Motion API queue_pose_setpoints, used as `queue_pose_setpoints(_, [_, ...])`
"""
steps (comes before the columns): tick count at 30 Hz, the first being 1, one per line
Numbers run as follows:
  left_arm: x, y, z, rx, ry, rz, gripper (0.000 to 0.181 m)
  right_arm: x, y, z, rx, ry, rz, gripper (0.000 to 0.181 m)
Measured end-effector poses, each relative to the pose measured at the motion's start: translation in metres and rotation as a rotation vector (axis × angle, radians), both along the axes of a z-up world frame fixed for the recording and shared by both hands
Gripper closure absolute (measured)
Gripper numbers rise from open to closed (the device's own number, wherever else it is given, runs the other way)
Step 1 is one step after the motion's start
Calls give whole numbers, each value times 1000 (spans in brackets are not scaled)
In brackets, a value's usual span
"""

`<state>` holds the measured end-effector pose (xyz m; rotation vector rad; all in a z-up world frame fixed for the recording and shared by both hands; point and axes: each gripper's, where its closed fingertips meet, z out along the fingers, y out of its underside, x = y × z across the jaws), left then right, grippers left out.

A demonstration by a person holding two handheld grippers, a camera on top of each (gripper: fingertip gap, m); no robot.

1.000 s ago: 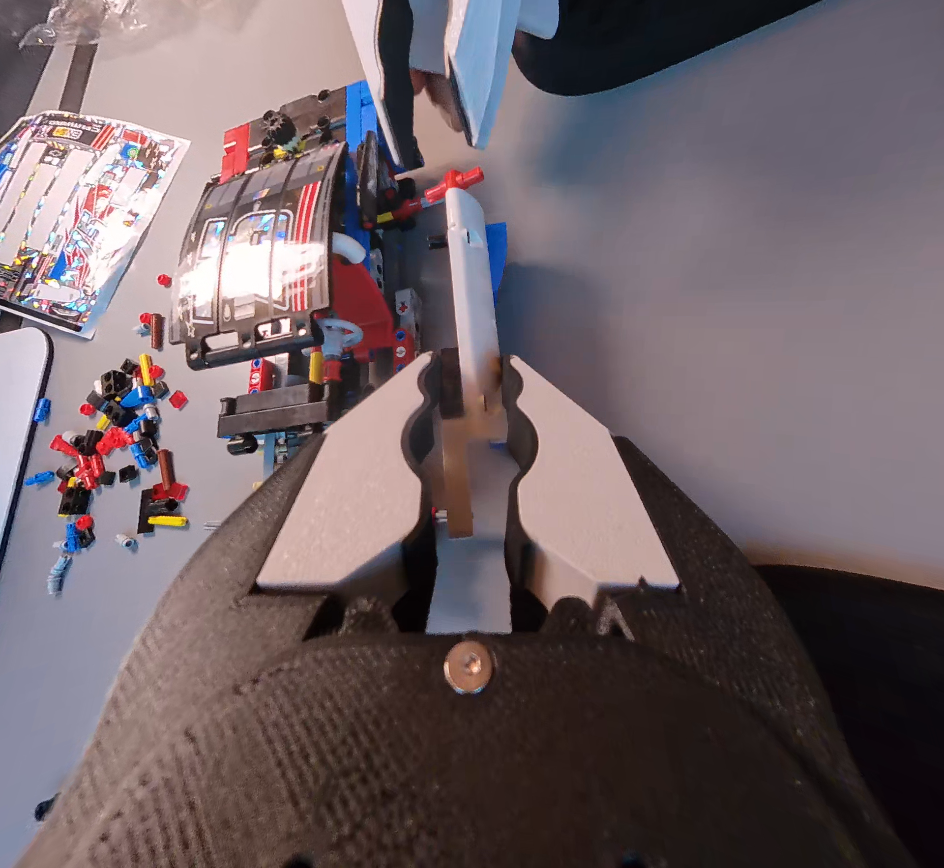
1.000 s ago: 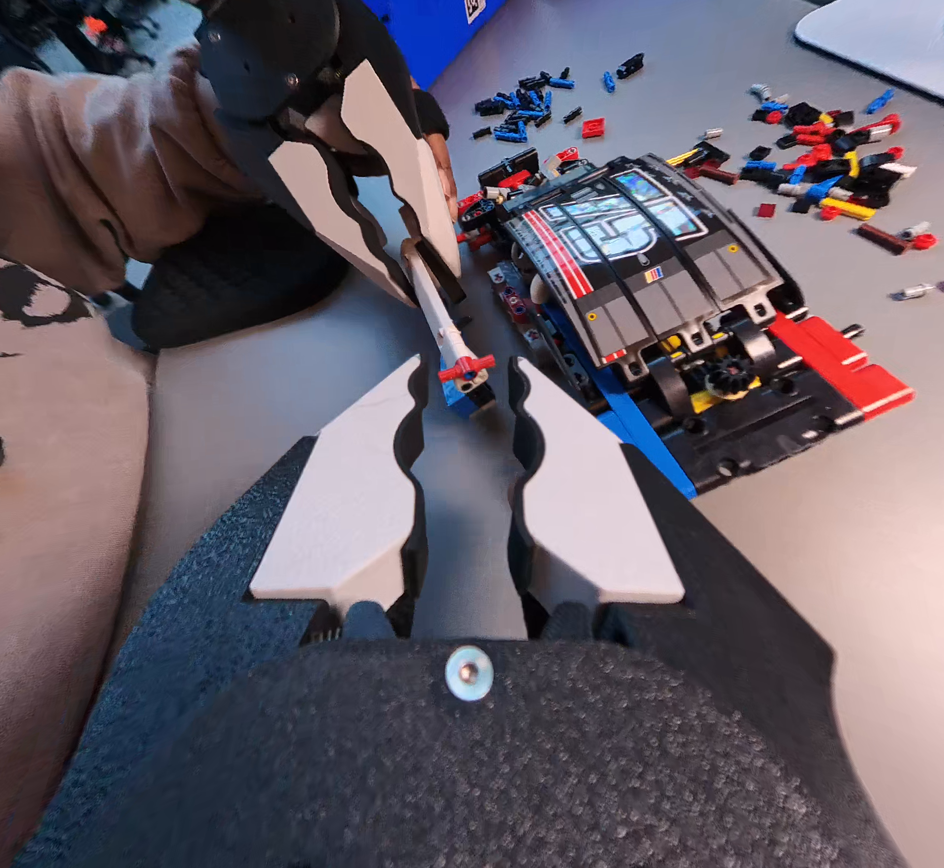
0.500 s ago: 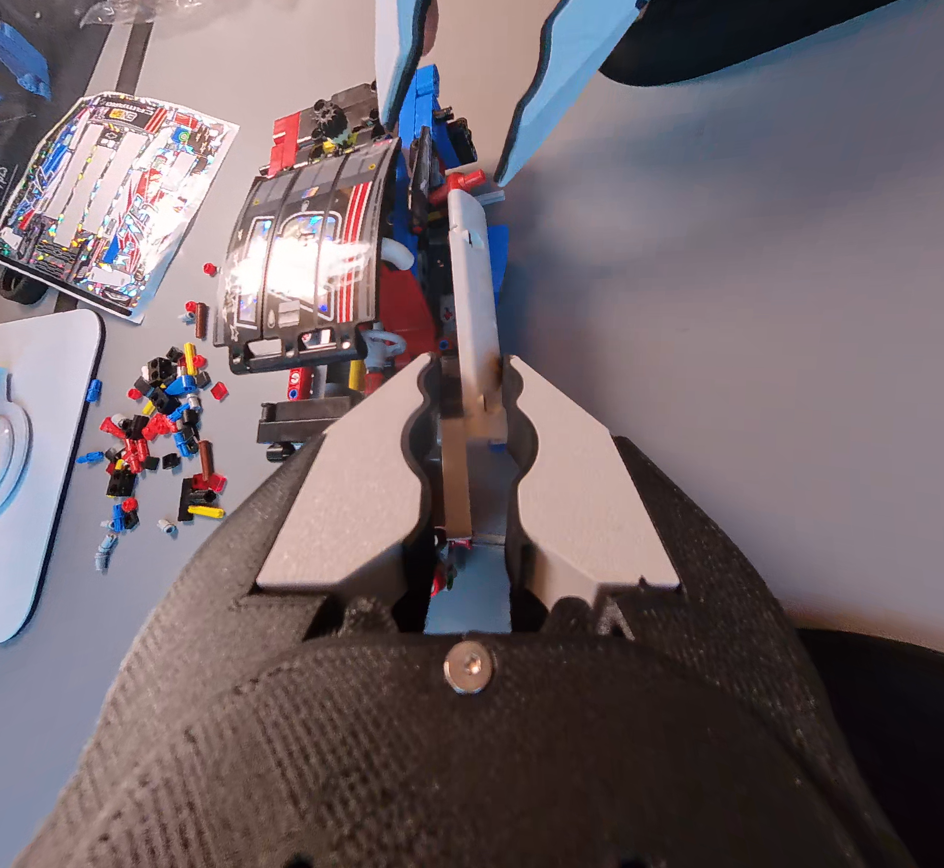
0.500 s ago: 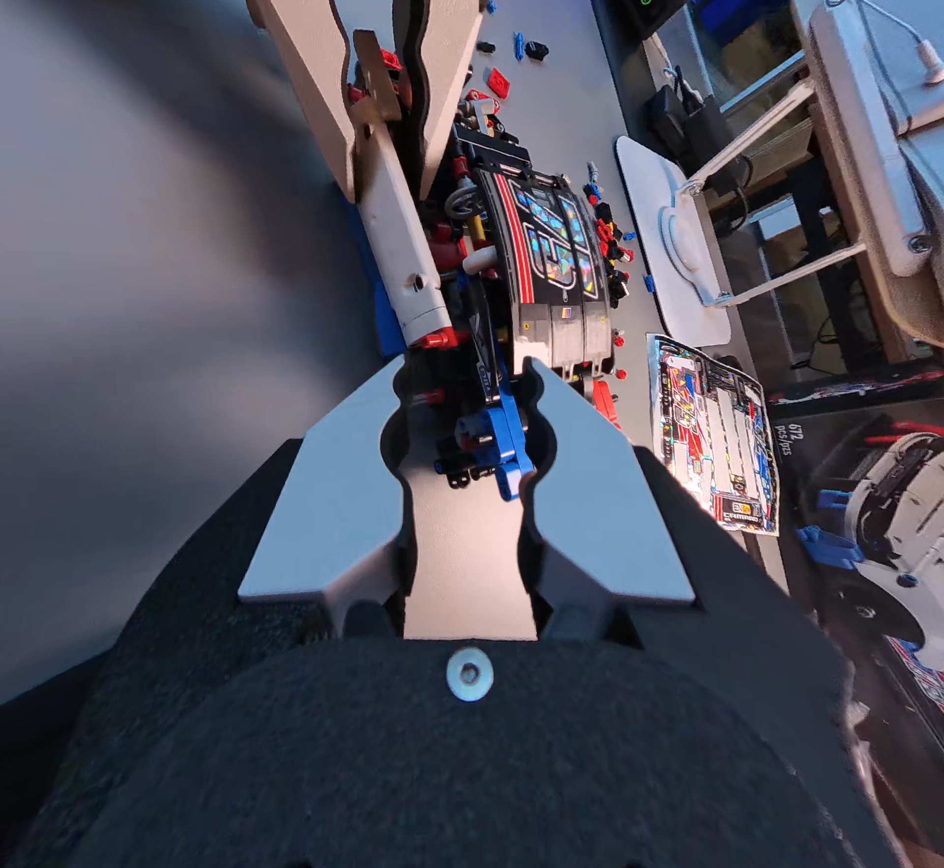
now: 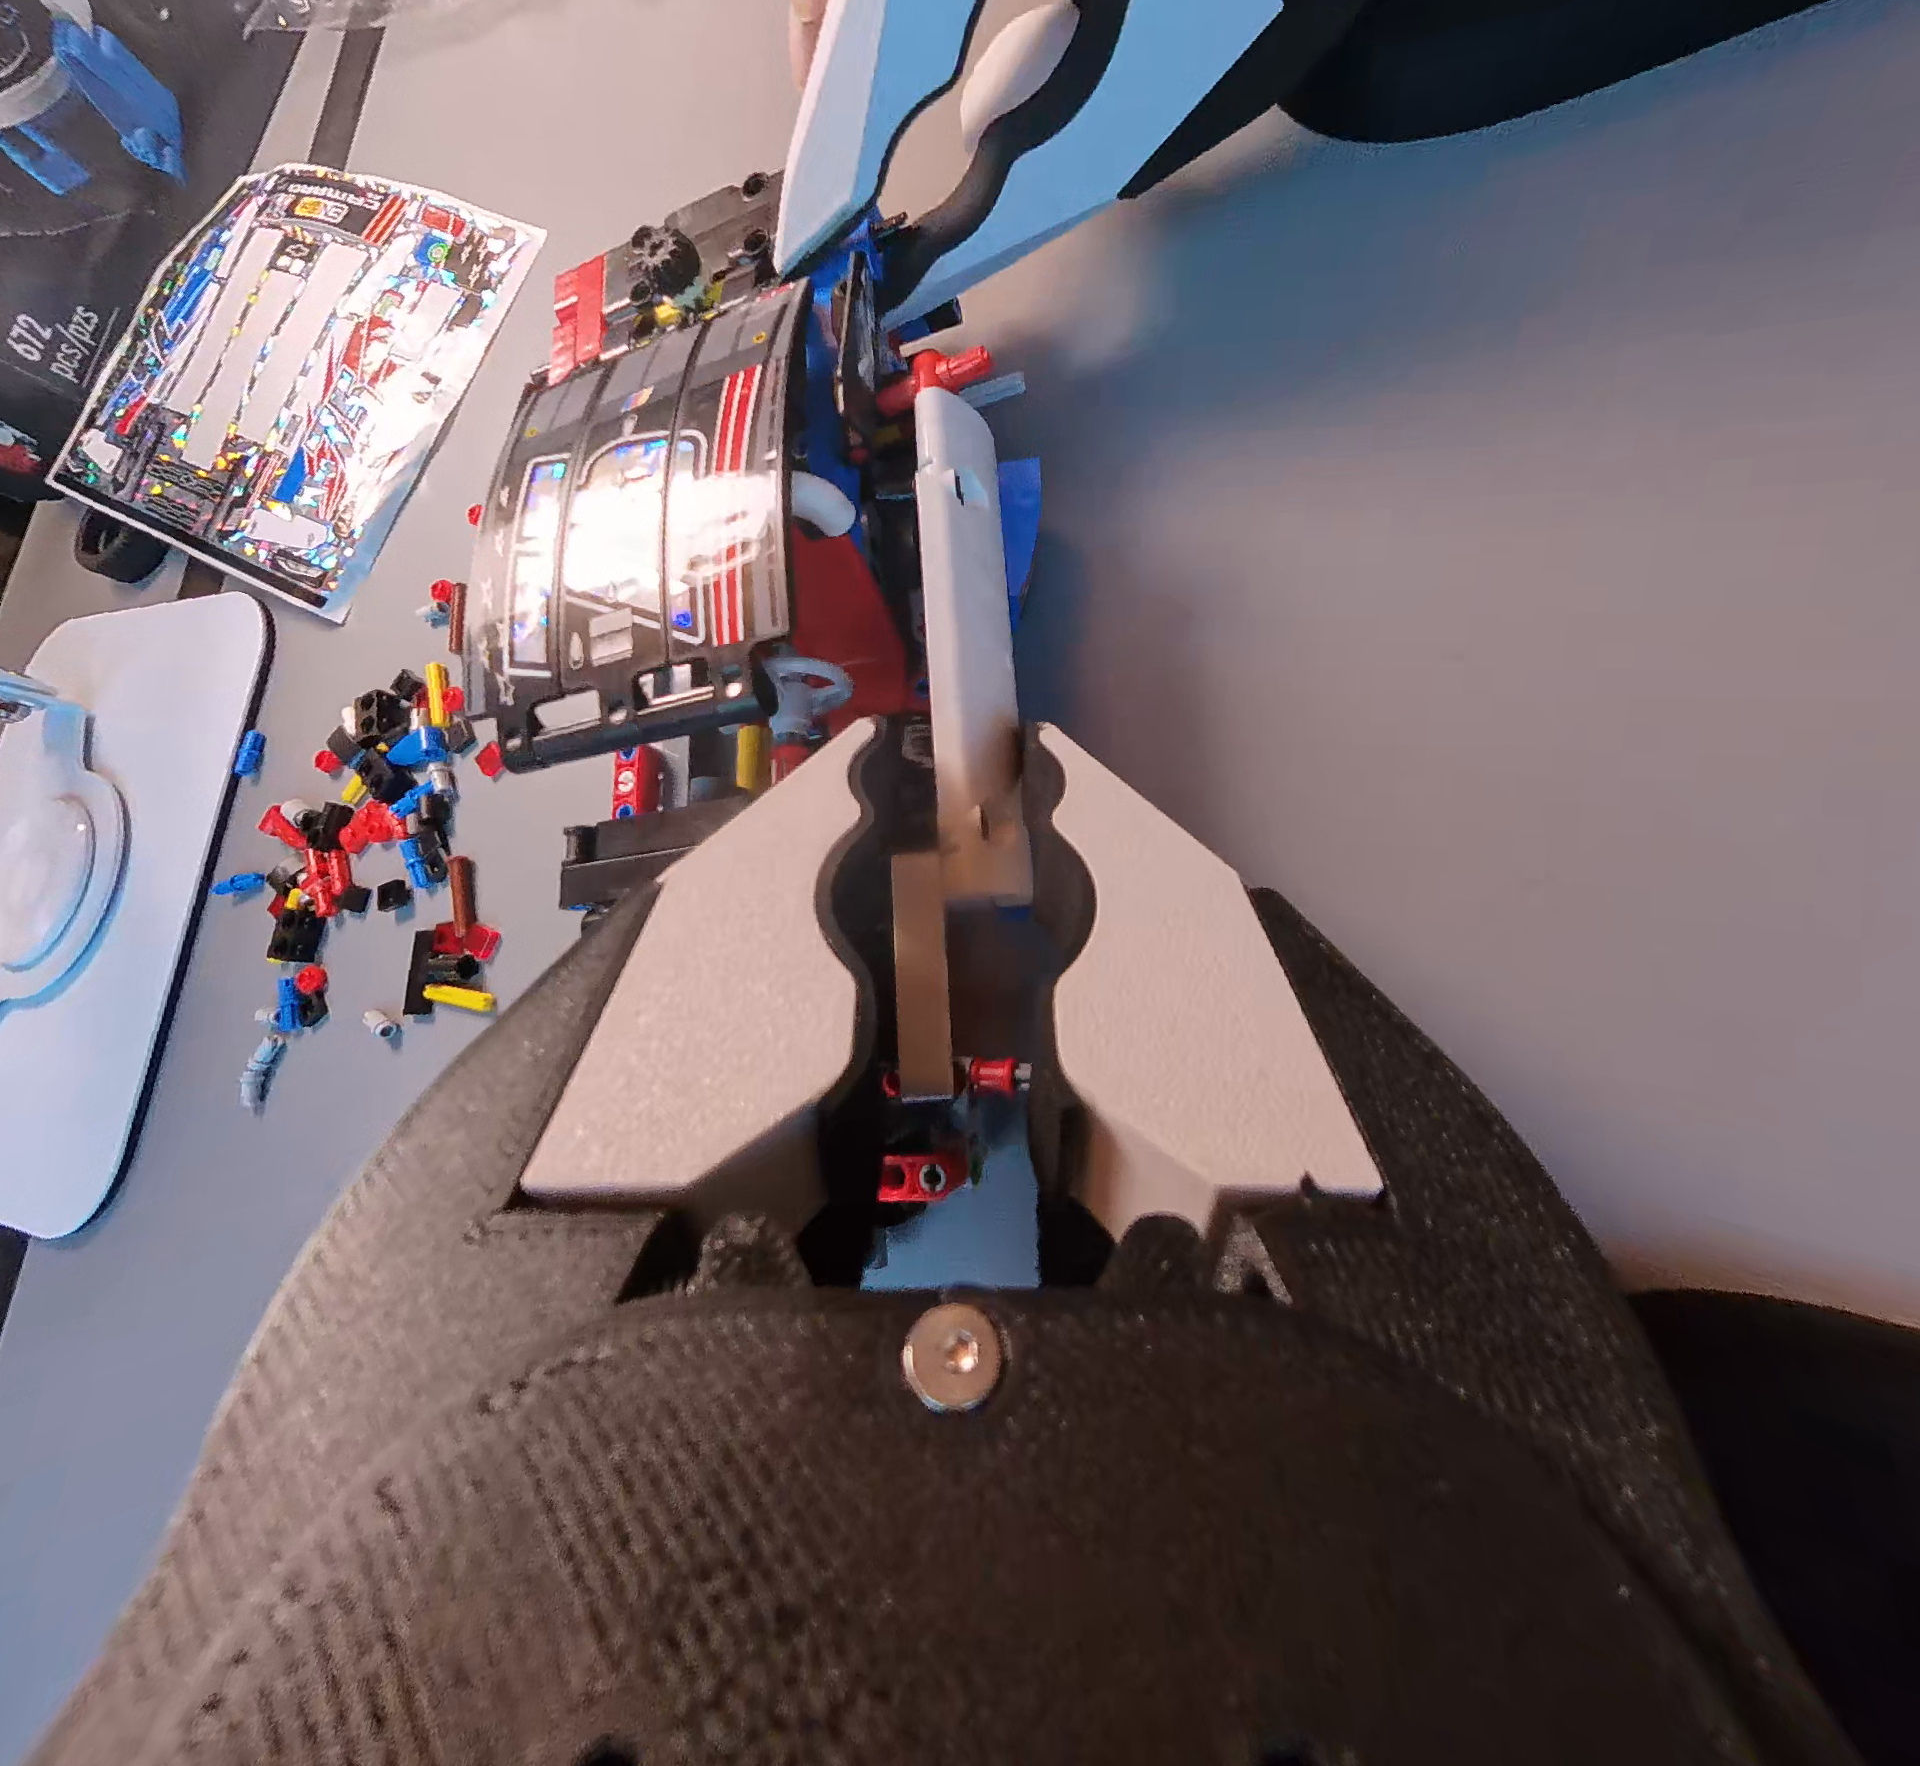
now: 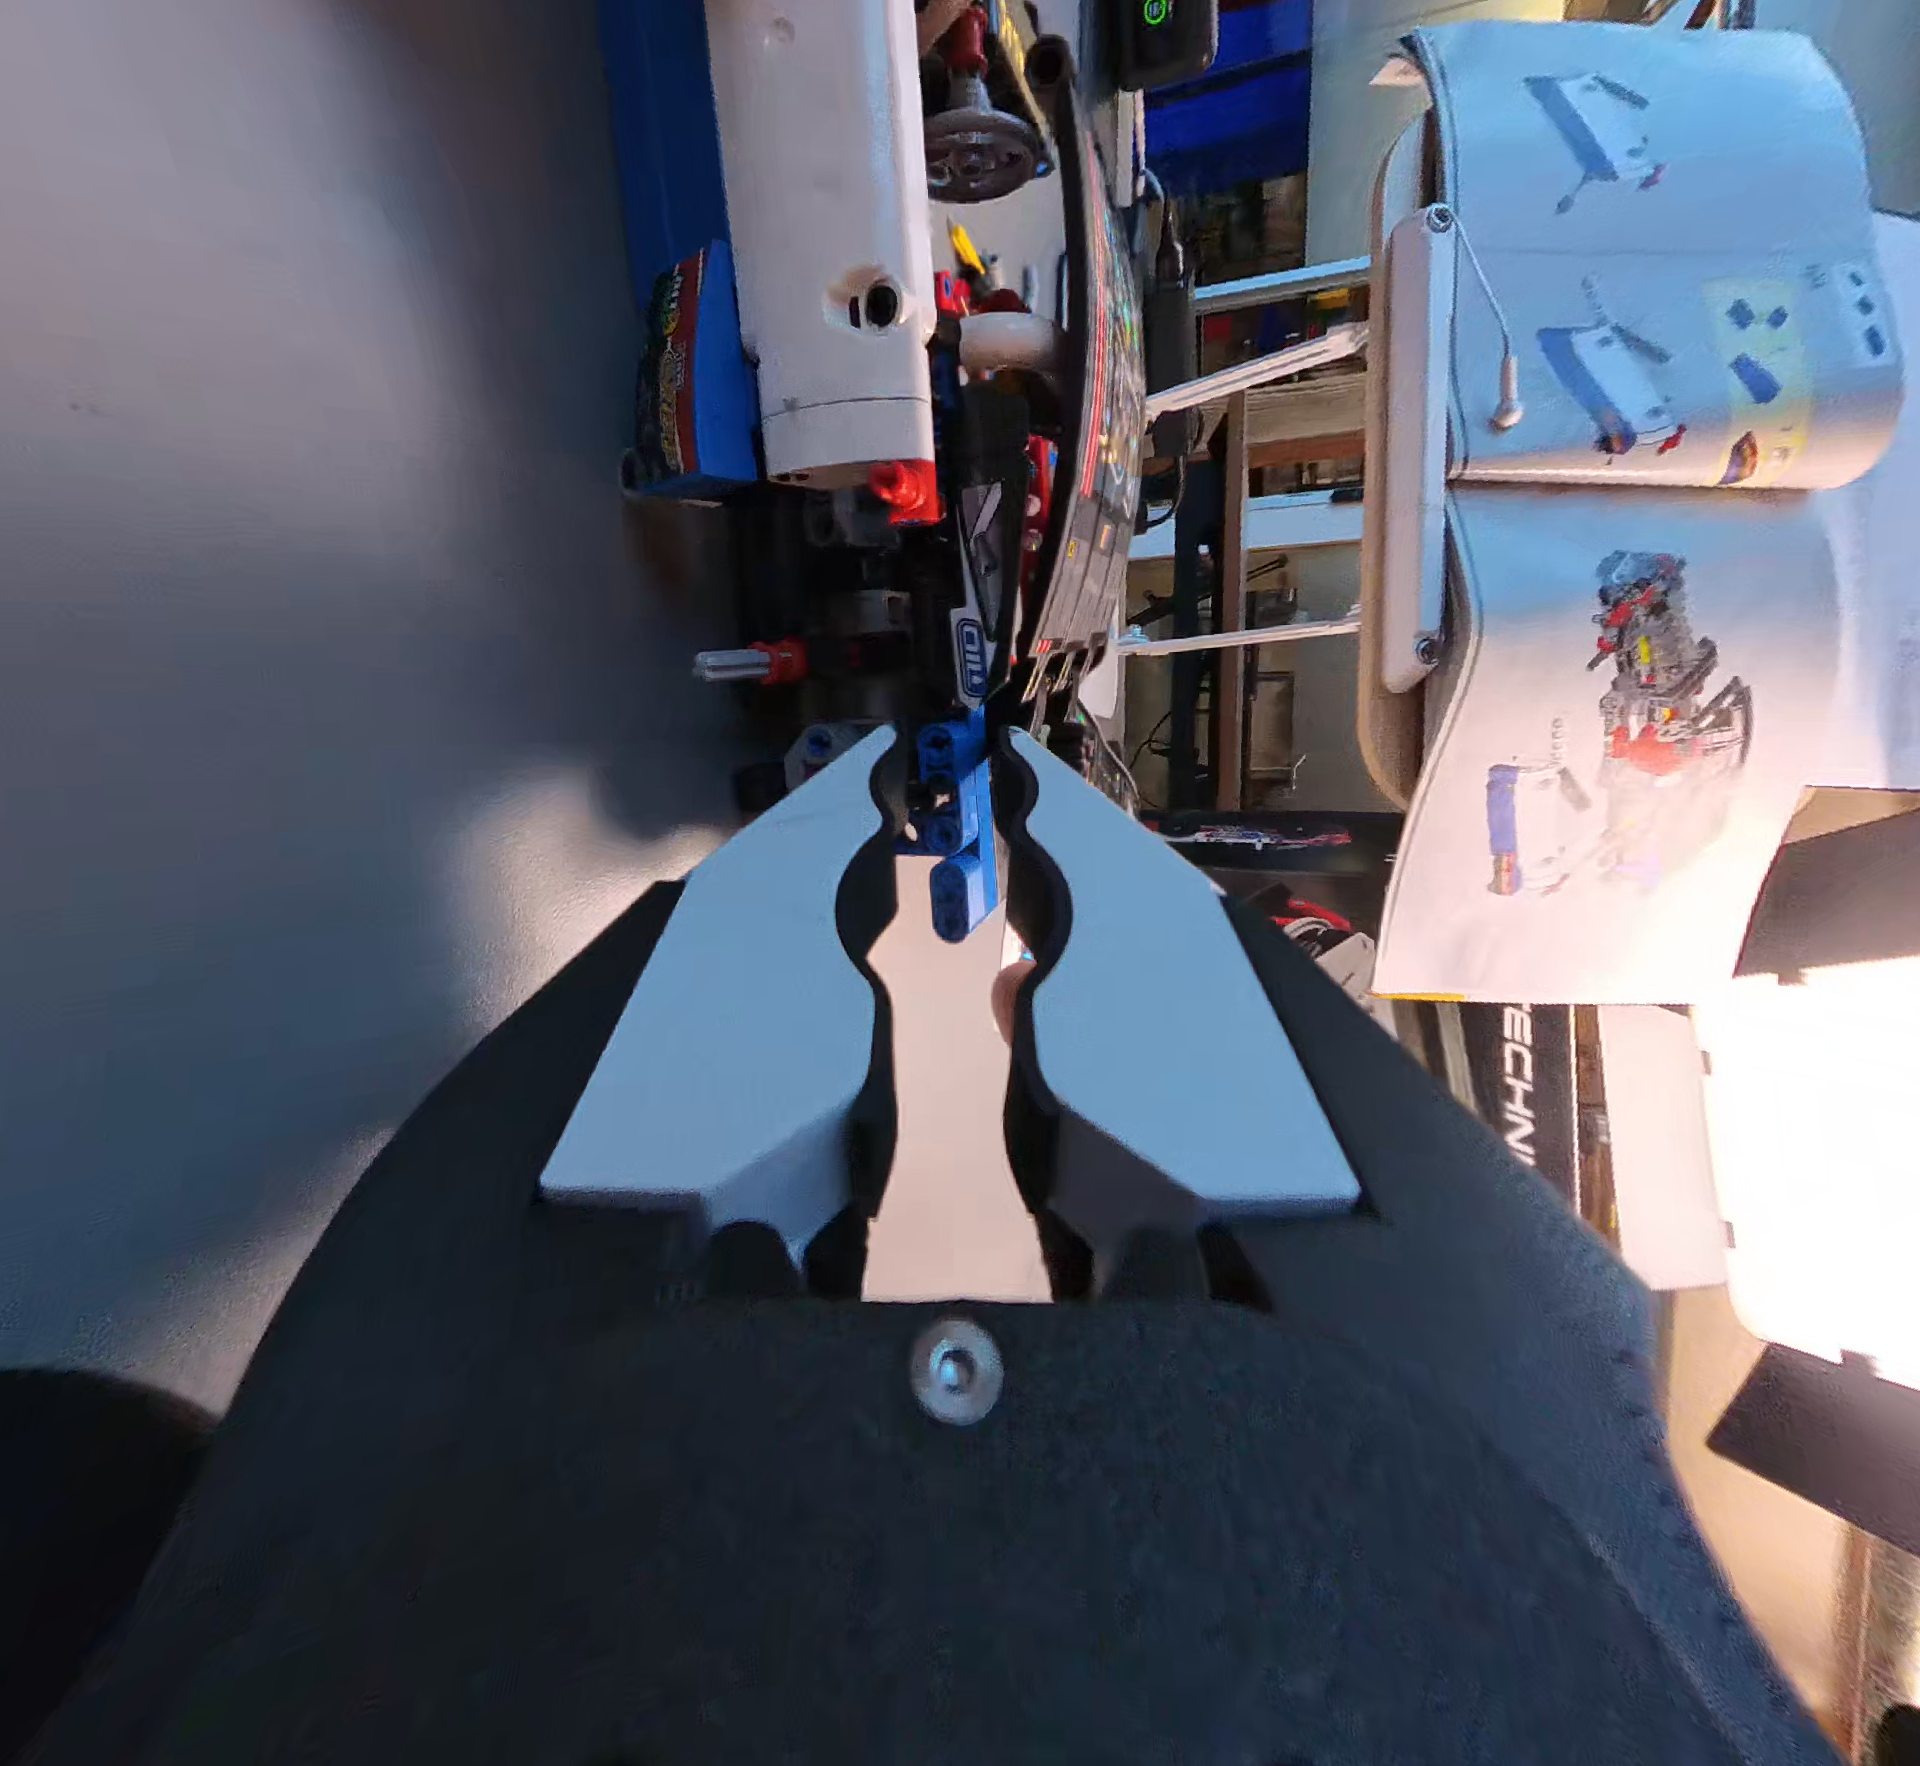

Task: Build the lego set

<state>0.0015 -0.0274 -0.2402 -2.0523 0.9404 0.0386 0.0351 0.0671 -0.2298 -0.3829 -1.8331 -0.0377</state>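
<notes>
The car model [image 5: 665,511] has a glossy black roof with red and white stripes, a red and blue body and a long white side panel [image 5: 966,604]. Loose pieces [image 5: 364,843] are red, black, blue and yellow on the grey table [image 5: 1455,677]. The sticker sheet [image 5: 301,376] glitters in many colours. Both grippers have pale grey fingers [image 5: 727,968] on black bodies.

Right half of left wrist view: bare table [image 5: 1455,625], open passage. Centre blocked: lego car [image 5: 665,532], white side panel [image 5: 966,615] gripped by left tool [image 5: 940,750]. Left side cluttered: loose pieces [image 5: 364,843], sticker sheet [image 5: 291,376], white pad [image 5: 135,885]. Right tool [image 5: 914,199] closes off top centre.
</notes>
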Motion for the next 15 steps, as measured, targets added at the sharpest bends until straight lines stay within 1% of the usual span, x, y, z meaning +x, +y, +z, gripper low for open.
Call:
queue_pose_setpoints(3, [-1, -4, 1, -35, -47, 10, 159, -5, -1, 5, -7, 0, 26, 171])
queue_pose_setpoints(4, [-1, -5, 3, -43, -63, 15, 159, -5, -3, 8, -45, -16, 30, 171])
queue_pose_setpoints(7, [2, -14, 18, -63, -141, 16, 159, -4, -10, 19, -275, -125, 20, 171])
queue_pose_setpoints(8, [5, -19, 25, -69, -180, 9, 166, -2, -13, 24, -330, -172, 27, 172])
queue_pose_setpoints(12, [18, -36, 51, -130, -307, -20, 171, 7, -27, 36, -519, -343, 68, 172])
queue_pose_setpoints(15, [30, -47, 61, -176, -393, -41, 171, 14, -38, 41, -592, -442, 83, 172])
